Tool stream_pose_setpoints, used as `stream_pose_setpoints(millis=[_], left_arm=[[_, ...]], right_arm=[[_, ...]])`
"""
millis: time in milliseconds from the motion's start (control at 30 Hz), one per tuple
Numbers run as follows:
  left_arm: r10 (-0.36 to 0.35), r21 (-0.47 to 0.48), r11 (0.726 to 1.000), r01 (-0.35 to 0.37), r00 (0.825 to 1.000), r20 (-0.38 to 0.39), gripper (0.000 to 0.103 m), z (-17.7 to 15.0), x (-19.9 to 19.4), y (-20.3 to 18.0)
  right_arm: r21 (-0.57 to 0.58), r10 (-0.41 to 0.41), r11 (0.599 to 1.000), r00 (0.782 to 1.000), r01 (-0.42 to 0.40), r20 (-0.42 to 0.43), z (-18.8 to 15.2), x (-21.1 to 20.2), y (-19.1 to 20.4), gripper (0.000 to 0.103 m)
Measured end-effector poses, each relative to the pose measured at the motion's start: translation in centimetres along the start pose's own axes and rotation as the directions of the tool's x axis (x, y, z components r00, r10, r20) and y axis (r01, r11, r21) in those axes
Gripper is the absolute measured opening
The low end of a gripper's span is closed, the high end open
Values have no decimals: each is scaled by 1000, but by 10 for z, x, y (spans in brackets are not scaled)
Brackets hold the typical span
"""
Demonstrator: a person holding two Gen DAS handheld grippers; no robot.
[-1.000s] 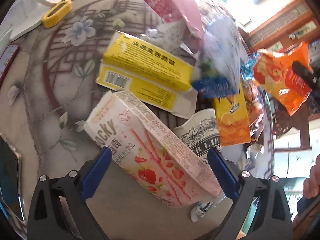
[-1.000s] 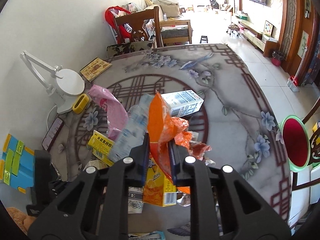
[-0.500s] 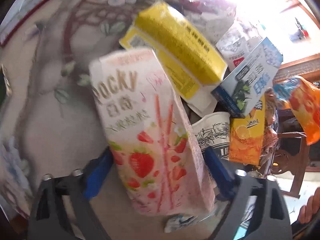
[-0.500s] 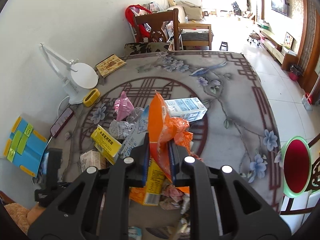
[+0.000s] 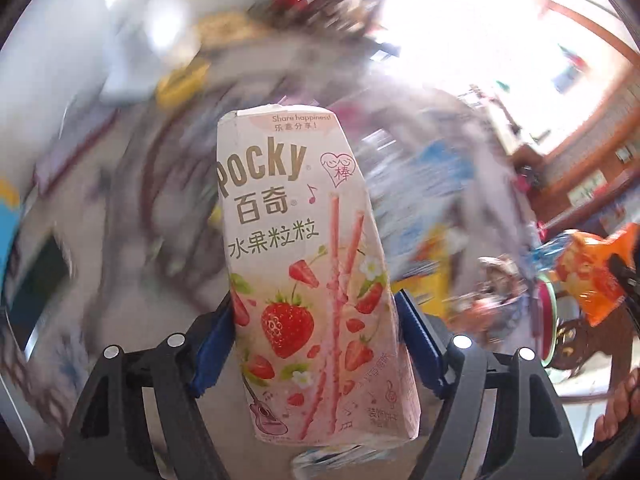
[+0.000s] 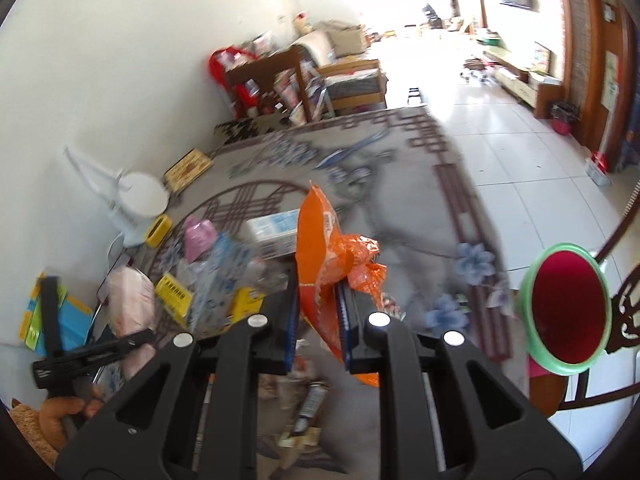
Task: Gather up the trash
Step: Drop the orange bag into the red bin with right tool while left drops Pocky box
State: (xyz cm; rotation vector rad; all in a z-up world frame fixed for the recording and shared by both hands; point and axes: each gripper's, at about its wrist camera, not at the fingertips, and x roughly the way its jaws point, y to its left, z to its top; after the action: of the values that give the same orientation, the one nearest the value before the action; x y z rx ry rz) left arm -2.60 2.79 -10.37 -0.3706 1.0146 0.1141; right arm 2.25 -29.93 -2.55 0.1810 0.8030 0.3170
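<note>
Left gripper [image 5: 316, 344] jaws closing, blue pads pressing both sides of a pink Pocky box [image 5: 308, 280], held upright above the blurred table; an orange snack bag [image 5: 592, 272] shows at far right.

Right wrist view: right gripper [image 6: 318, 320] clamped tight on the orange snack bag [image 6: 324, 256] above the patterned table [image 6: 420, 184]; remaining wrappers [image 6: 224, 264] heaped left; red-lined green bin [image 6: 568, 304] stands right, off the table.

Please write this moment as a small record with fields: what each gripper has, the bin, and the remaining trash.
left gripper: jaws closing around pink cardboard Pocky strawberry box, lifted off table
right gripper: shut on crumpled orange foil snack bag
bin: green-rimmed round bin with red inside, beside table edge
remaining trash: yellow carton, blue-white box, pink wrapper on patterned table
</note>
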Motion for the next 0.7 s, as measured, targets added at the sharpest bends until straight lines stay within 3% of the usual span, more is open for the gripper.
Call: stream_pose_setpoints(millis=[133, 200, 300, 400, 567, 600, 700], left_arm=[[-91, 159, 984, 78, 993, 74, 73, 19, -14, -65], [-145, 228, 966, 124, 986, 78, 73, 22, -15, -99], [-231, 305, 929, 207, 972, 43, 73, 29, -11, -149], [-308, 387, 878, 281, 952, 8, 73, 21, -9, -200], [-405, 494, 776, 392, 910, -87, 73, 10, 6, -275], [-416, 507, 757, 412, 902, -112, 73, 7, 11, -290], [-433, 536, 712, 453, 885, -172, 73, -6, 18, -330]], right_arm=[[45, -98, 994, 994, 96, 39, 0, -16, -44, 17], [100, -154, 984, 987, 148, 55, 0, -24, -76, 17], [177, -282, 947, 958, 269, 51, -5, -35, -131, 17], [248, -382, 896, 924, 370, 2, -15, -34, -191, 17], [293, -434, 857, 900, 425, -37, -27, -22, -249, 17], [293, -445, 851, 895, 436, -38, -29, -19, -258, 21], [314, -464, 833, 884, 456, -54, -34, -12, -279, 69]])
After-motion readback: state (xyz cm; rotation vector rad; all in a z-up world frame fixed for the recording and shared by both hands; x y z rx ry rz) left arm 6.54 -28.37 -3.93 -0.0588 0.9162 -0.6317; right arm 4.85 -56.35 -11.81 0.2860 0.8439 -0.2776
